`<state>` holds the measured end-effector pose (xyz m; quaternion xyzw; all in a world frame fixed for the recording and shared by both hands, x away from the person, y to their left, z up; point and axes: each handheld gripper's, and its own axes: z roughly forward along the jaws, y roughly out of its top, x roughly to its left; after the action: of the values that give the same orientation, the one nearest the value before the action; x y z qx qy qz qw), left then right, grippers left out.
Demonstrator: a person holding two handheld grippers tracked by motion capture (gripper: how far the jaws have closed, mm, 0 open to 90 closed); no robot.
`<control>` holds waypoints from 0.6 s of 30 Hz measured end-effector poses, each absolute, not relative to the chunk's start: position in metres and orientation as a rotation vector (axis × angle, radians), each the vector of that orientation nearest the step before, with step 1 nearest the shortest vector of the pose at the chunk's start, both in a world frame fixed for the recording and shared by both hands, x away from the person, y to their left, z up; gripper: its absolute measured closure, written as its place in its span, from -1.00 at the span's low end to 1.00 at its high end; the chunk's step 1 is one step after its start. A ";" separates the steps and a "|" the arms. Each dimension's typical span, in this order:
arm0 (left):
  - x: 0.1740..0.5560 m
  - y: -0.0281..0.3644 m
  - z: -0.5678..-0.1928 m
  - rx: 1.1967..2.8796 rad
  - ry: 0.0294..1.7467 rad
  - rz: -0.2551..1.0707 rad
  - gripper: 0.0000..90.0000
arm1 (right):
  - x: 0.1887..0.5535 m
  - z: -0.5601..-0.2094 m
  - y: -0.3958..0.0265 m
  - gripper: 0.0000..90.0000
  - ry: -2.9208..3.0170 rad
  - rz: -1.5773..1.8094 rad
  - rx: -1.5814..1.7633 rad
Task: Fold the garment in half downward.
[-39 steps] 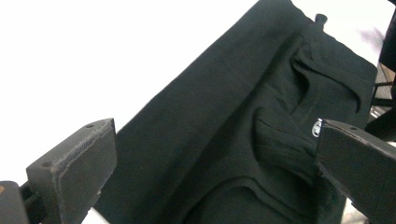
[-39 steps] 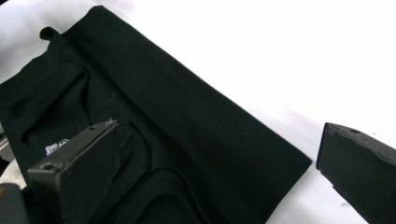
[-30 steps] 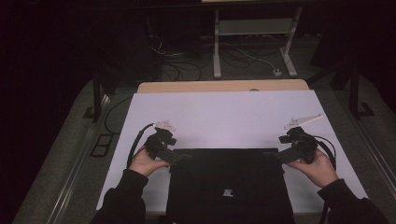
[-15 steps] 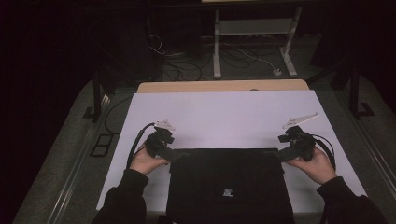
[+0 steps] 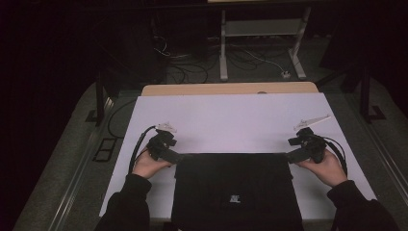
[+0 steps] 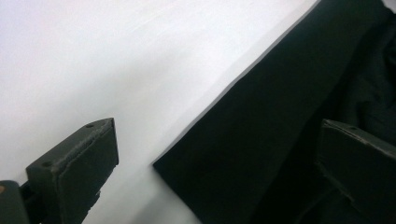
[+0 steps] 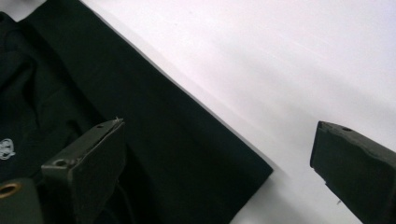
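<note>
Black cloth (image 5: 235, 190): folded, flat on the white bench (image 5: 231, 120), near edge, small white logo up. Left tool (image 5: 179, 156): jaws wide apart, straddling the cloth's far left corner, gripping nothing. Right tool (image 5: 290, 155): jaws likewise wide, at the far right corner, gripping nothing.
</note>
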<state>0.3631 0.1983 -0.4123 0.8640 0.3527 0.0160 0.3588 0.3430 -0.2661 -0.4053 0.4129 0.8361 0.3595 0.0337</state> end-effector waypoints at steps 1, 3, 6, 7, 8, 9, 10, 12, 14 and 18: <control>0.364 0.199 -0.414 2.231 0.912 0.040 -1.00 | 0.344 -0.406 -0.267 -0.93 2.572 1.103 1.272; 0.365 0.201 -0.416 2.232 0.917 0.027 -1.00 | 0.346 -0.408 -0.269 -0.92 2.570 1.097 1.285; 0.365 0.201 -0.420 2.241 0.903 0.010 -1.00 | 0.349 -0.412 -0.273 -0.92 2.576 1.083 1.287; 0.365 0.201 -0.421 2.252 0.896 0.005 -1.00 | 0.349 -0.413 -0.274 -0.92 2.580 1.077 1.283; 0.365 0.201 -0.422 2.255 0.897 0.001 -1.00 | 0.350 -0.415 -0.275 -0.91 2.580 1.066 1.277; 0.365 0.200 -0.423 2.257 0.898 -0.010 -1.00 | 0.350 -0.416 -0.276 -0.90 2.578 1.062 1.275; 0.366 0.200 -0.424 2.260 0.894 -0.012 -1.00 | 0.351 -0.418 -0.278 -0.90 2.582 1.057 1.277; 0.366 0.198 -0.425 2.270 0.887 -0.022 -1.00 | 0.354 -0.422 -0.281 -0.86 2.589 1.053 1.290; 0.366 0.197 -0.427 2.284 0.875 -0.036 -1.00 | 0.355 -0.424 -0.284 -0.80 2.593 1.051 1.300; 0.368 0.197 -0.429 2.282 0.894 -0.051 -1.00 | 0.357 -0.430 -0.289 -0.70 2.612 1.053 1.323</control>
<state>0.3676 0.1972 -0.4290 0.8759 0.3431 -0.0195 0.3385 0.3572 -0.2888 -0.4300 0.4252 0.8394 0.3383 0.0150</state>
